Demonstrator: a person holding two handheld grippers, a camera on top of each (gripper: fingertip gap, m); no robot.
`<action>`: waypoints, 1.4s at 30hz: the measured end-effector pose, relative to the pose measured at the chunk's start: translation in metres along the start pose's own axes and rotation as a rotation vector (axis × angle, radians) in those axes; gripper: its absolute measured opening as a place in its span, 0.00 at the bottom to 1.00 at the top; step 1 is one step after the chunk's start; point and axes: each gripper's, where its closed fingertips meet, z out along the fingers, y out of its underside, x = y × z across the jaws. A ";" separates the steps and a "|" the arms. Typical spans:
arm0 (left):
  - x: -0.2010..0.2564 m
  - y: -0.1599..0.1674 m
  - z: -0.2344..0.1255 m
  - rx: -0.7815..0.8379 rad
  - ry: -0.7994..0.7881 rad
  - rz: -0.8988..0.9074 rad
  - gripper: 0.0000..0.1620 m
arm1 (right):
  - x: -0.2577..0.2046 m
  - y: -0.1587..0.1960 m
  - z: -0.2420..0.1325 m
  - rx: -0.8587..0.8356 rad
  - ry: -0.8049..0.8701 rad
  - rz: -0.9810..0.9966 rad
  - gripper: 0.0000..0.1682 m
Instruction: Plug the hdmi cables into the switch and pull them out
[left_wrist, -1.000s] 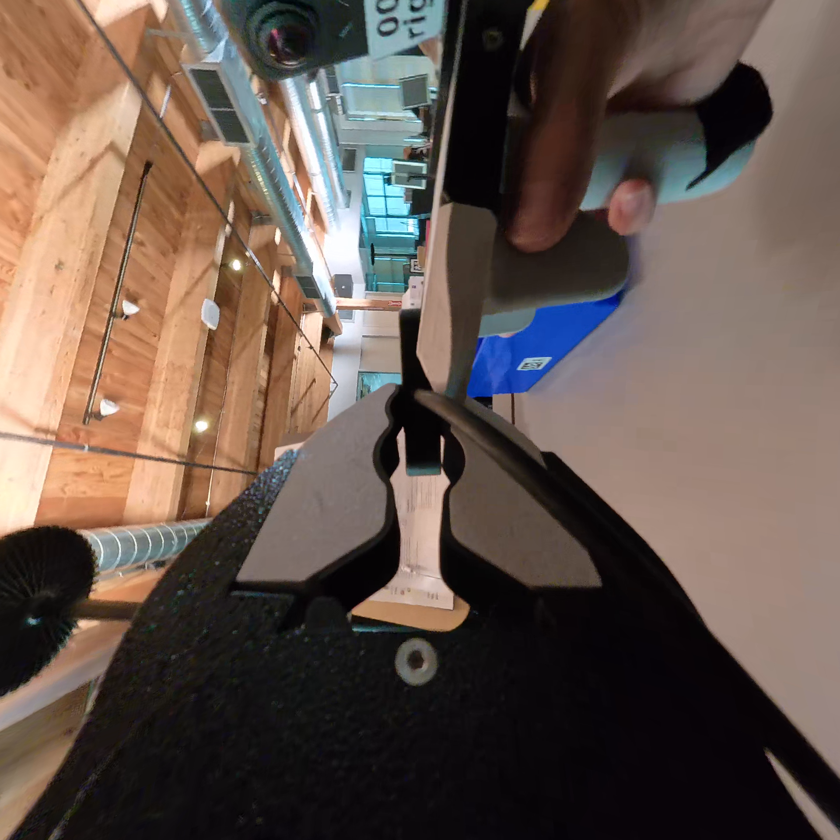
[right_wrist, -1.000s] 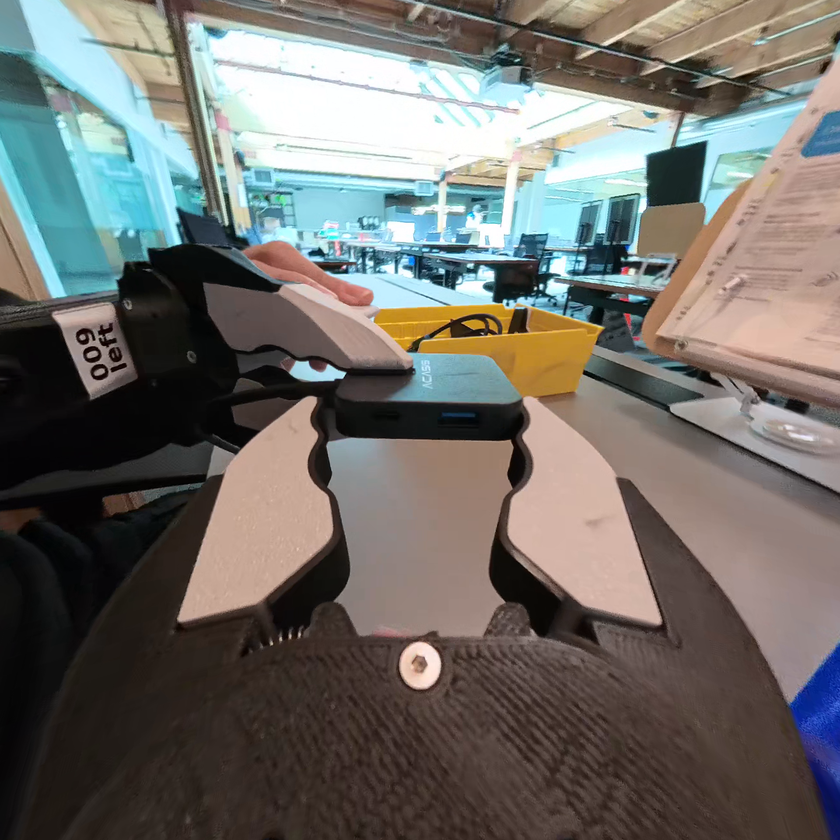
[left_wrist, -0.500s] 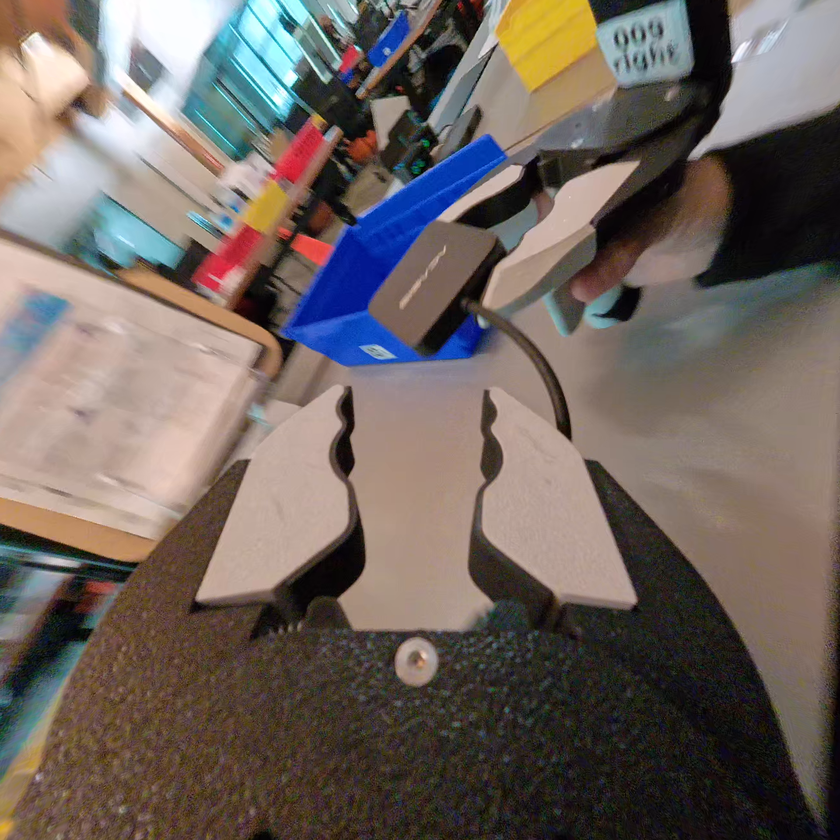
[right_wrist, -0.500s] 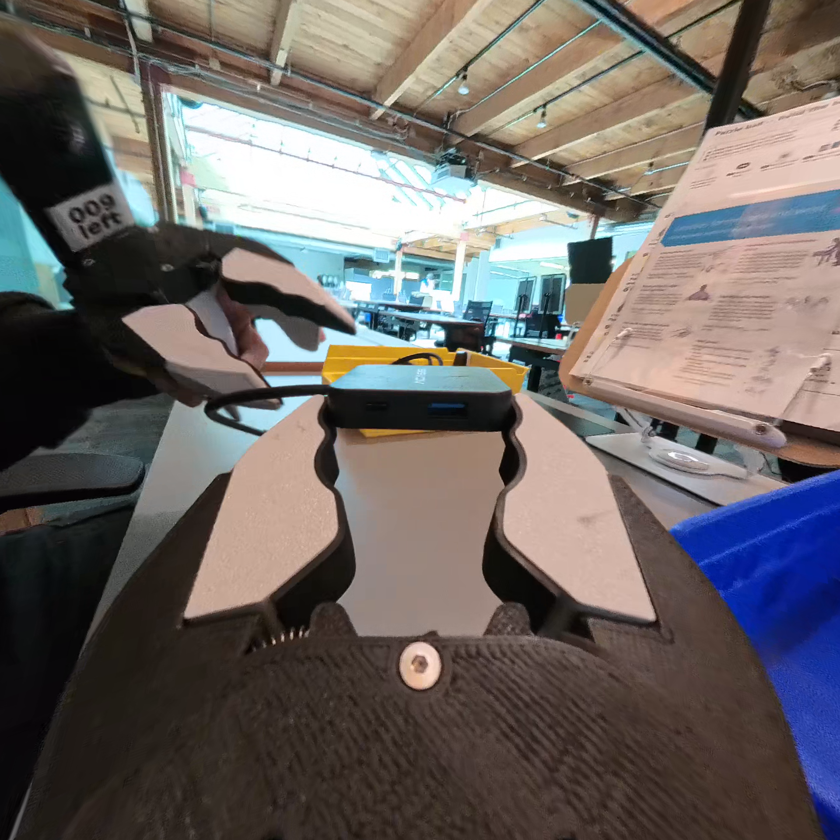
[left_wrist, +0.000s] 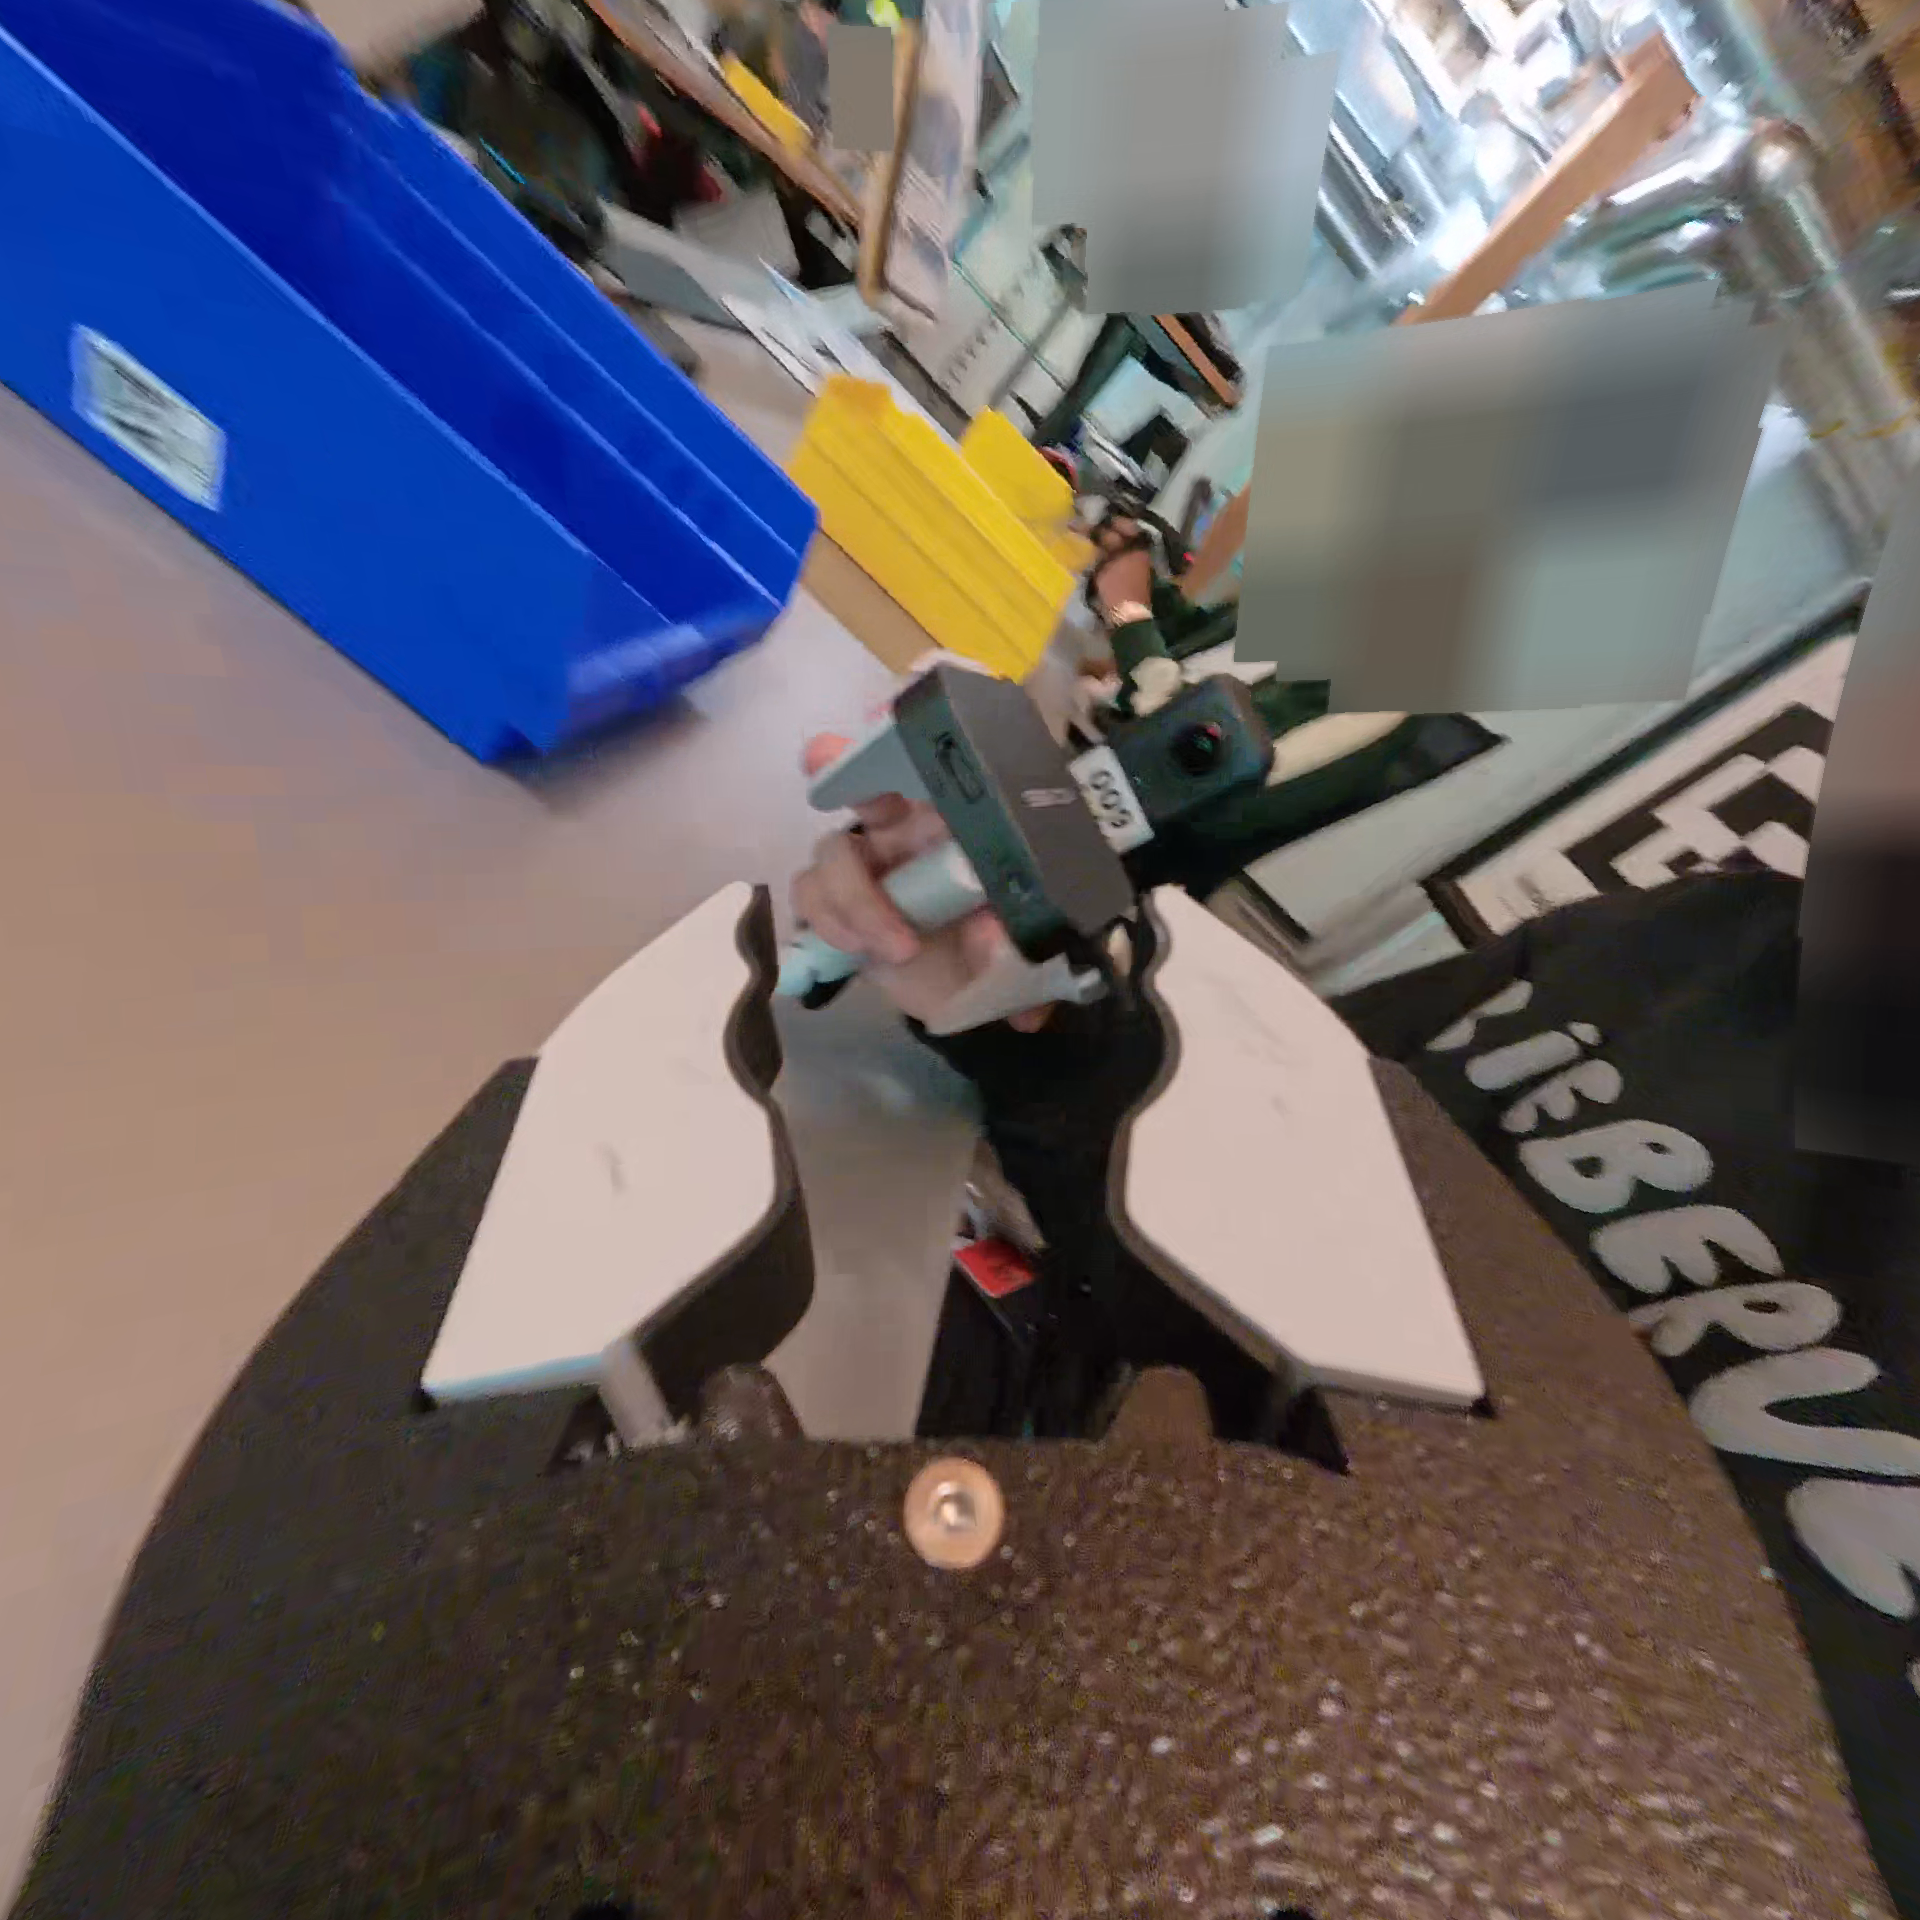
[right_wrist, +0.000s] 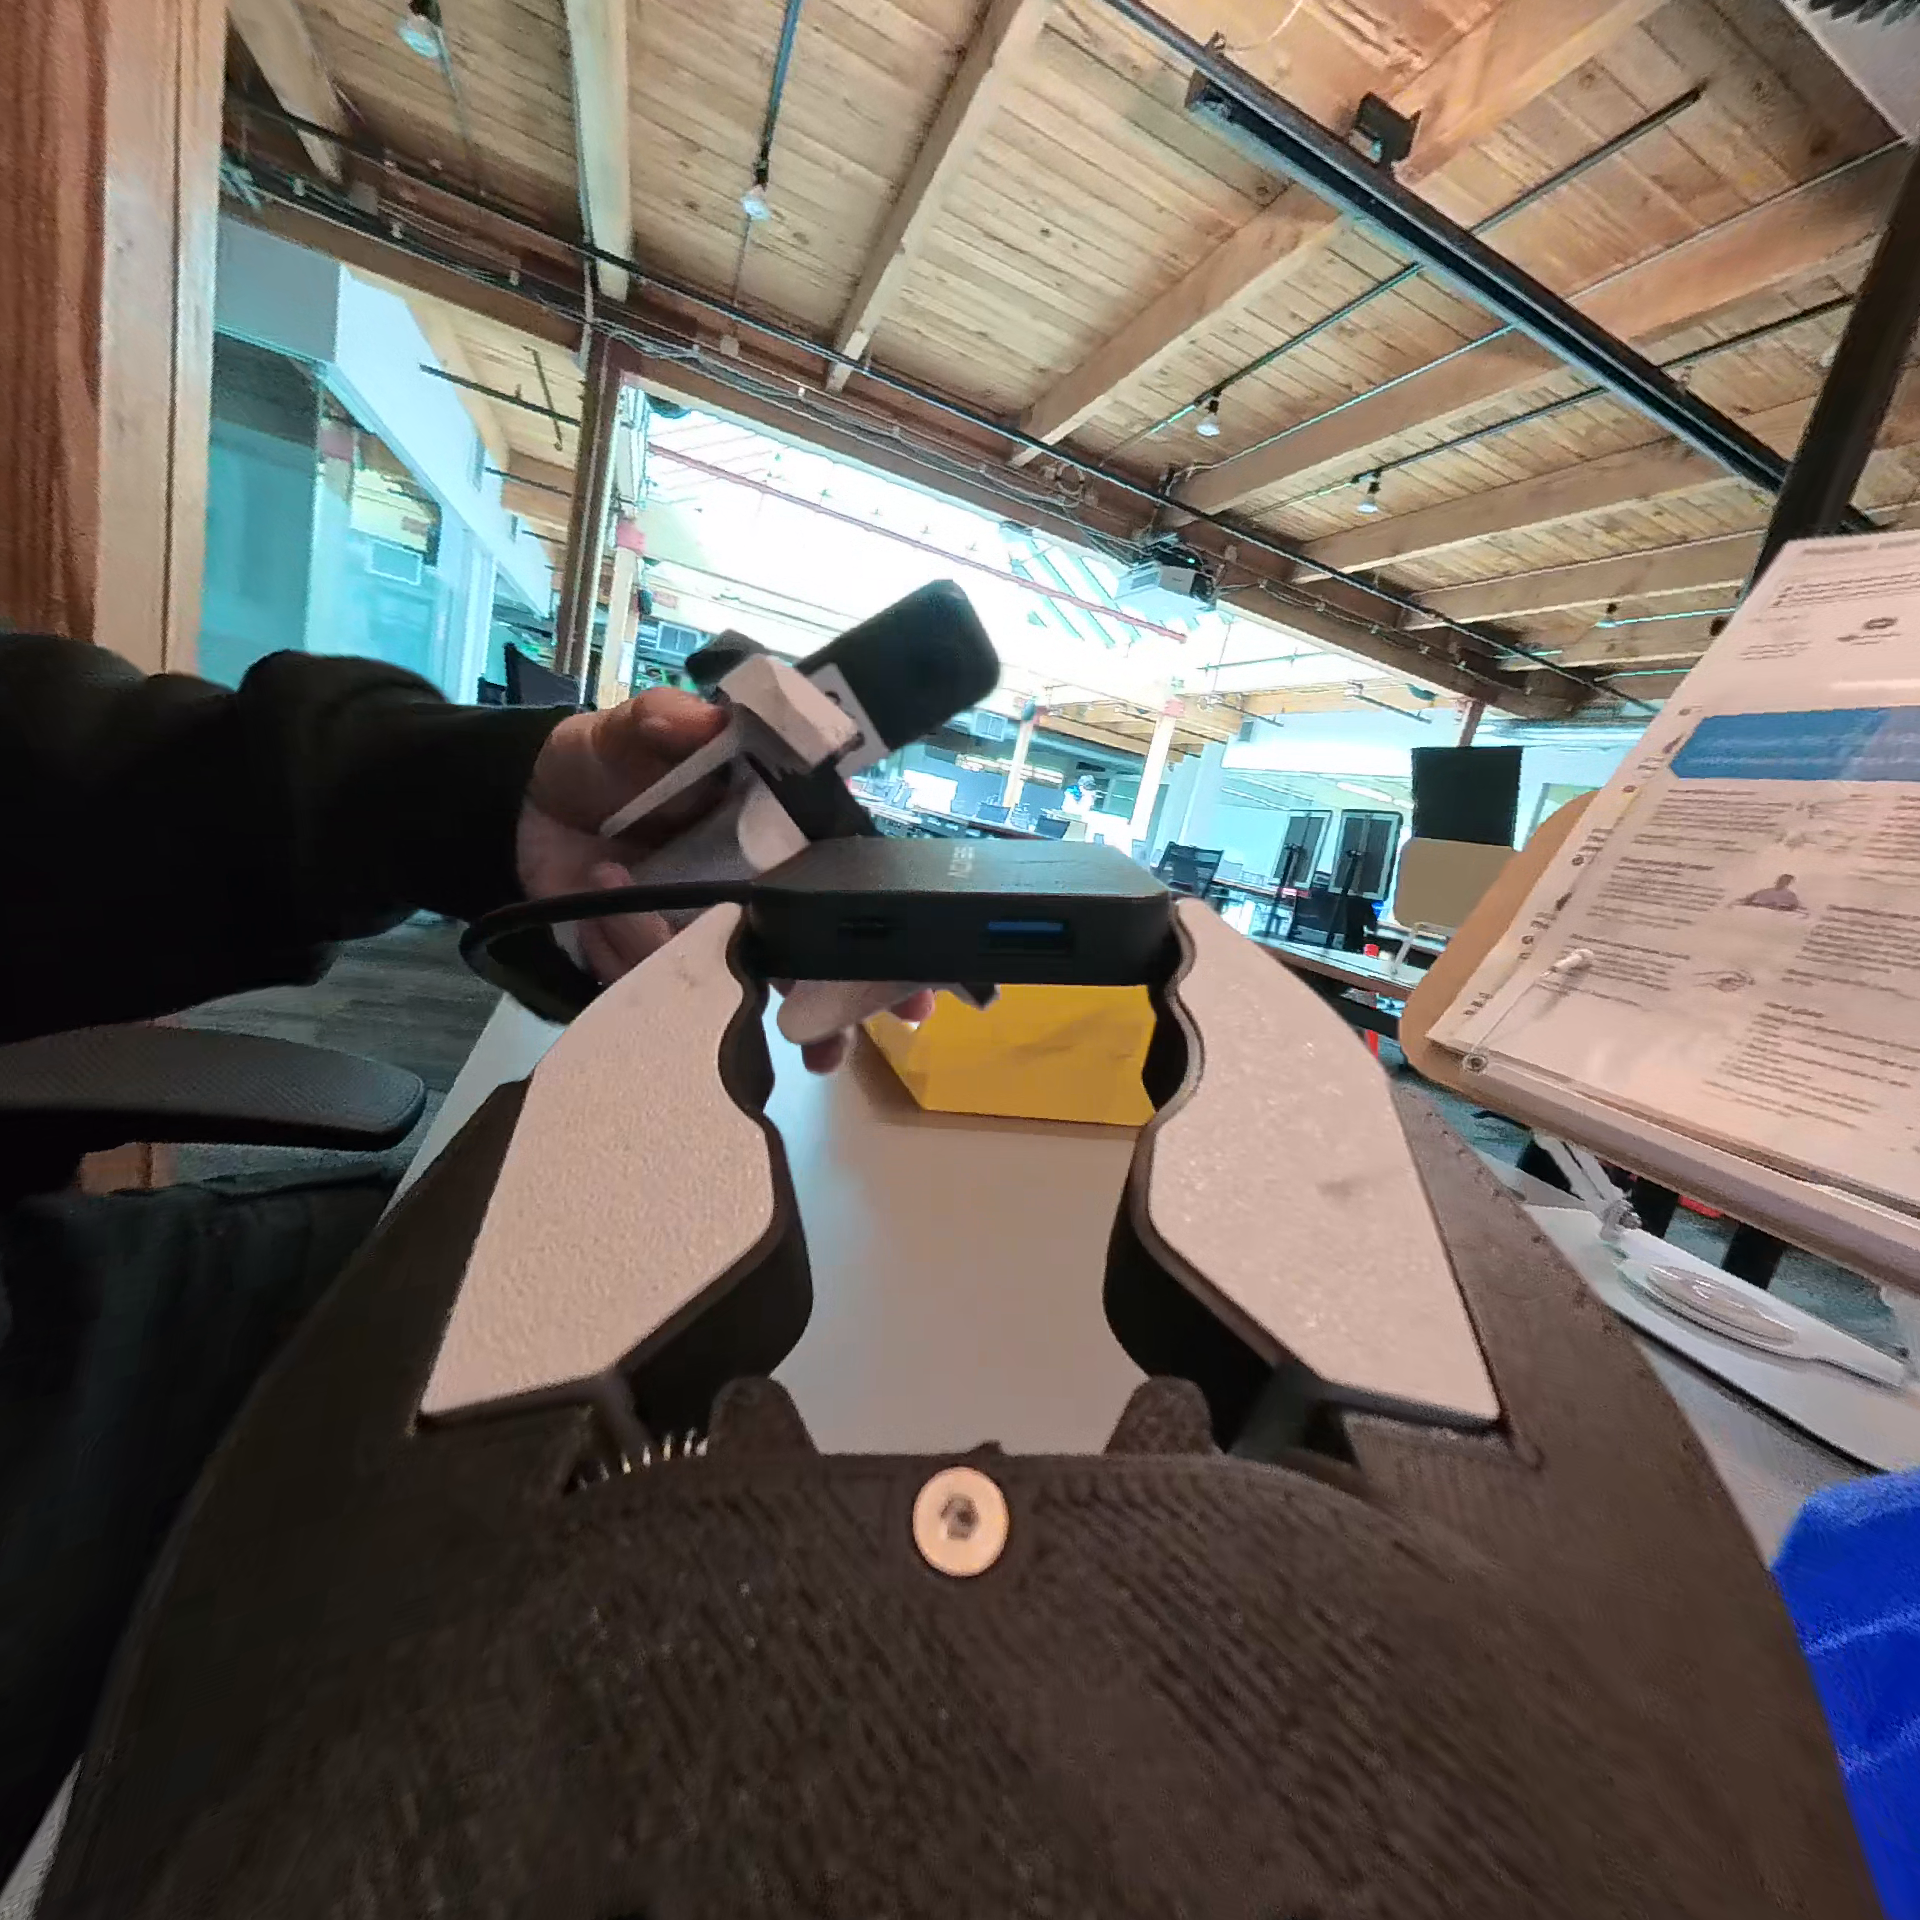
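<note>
My right gripper (right_wrist: 961, 940) is shut on the switch (right_wrist: 956, 909), a flat dark grey box with ports on its near face, held level above the table. The switch's black lead (right_wrist: 582, 914) curves off to the left. My left gripper (left_wrist: 951, 925) is open and empty. It faces the switch (left_wrist: 1003, 821) and the right gripper's fingers (left_wrist: 868, 764) from close by. In the right wrist view the left gripper (right_wrist: 790, 727) hangs just above and behind the switch, held by a hand in a black sleeve. No loose HDMI cable shows.
A blue bin (left_wrist: 364, 364) and a yellow bin (left_wrist: 935, 540) stand on the grey table (left_wrist: 208, 831). The yellow bin (right_wrist: 1018, 1049) lies beyond the switch. A tilted document stand (right_wrist: 1714, 883) is at the right, a chair (right_wrist: 208, 1081) at the left.
My left gripper was shut on a thin black part at the switch; it has opened, pulled away and swung round to face the switch. My right gripper has tilted upward, still holding the switch.
</note>
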 end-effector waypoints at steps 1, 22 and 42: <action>0.002 0.005 0.009 -0.033 0.033 -0.029 0.38 | -0.002 0.003 0.001 -0.005 -0.010 -0.007 0.43; -0.012 0.030 0.046 -0.183 -0.076 -0.282 0.09 | 0.000 0.046 0.004 -0.326 0.032 -0.149 0.51; -0.180 -0.117 -0.220 0.039 -1.030 0.023 0.23 | 0.037 0.033 -0.011 -0.152 0.183 0.025 0.51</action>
